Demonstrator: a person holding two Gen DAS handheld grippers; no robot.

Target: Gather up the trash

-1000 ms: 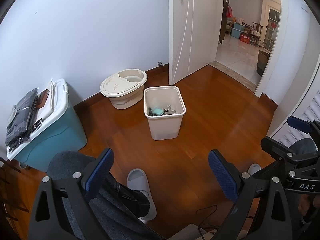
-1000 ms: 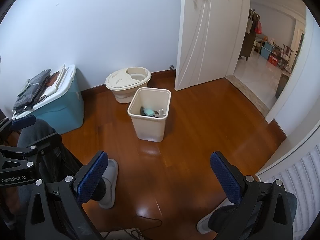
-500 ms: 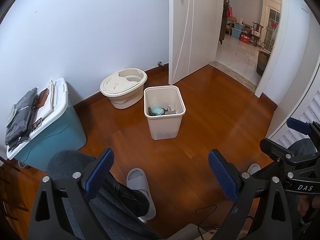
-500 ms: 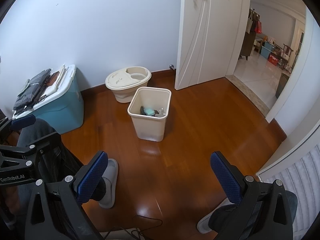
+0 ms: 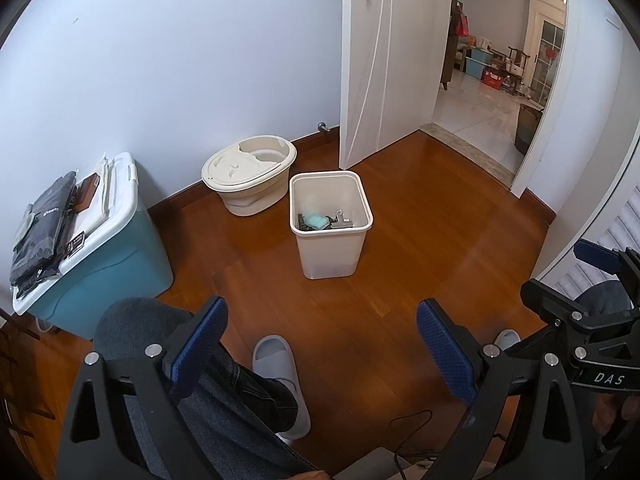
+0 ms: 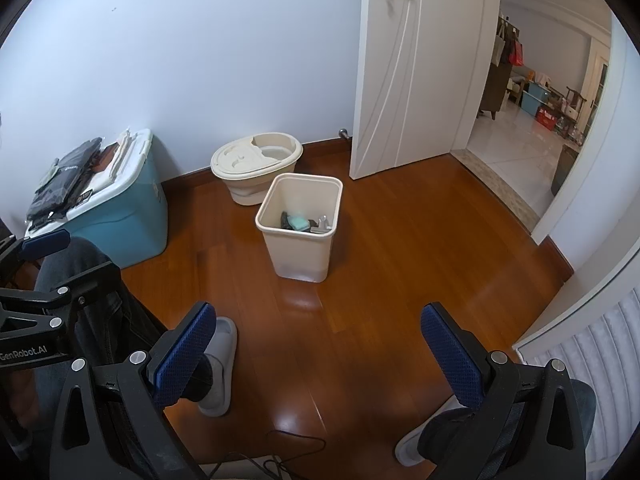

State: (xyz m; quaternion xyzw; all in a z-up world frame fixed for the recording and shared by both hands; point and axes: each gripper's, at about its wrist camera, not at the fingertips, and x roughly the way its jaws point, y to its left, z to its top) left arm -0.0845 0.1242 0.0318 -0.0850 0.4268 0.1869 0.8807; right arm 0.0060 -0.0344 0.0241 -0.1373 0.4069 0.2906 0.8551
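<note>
Your target is the cream waste bin, standing upright on the wood floor straight ahead of both tools, its open mouth facing up and a few pieces of trash already lying at its bottom: a pale green item and something with a metal clip. No loose trash shows on the floor in either view. Your left hand-held gripper is released, fingers wide apart and holding nothing; your right hand-held gripper is the same. The bin sits well apart from both, slightly right of centre for the left tool and slightly left of centre for the right, so neither hand is clearly nearer.

Just behind the bin, against the wall, is a cream lidded tub. Toward the left wall stands a teal storage box with dark folded items on its lid. The white door stands open beyond. Your slippered foot and a cable lie in the path; I judge the foot the only real obstruction.
</note>
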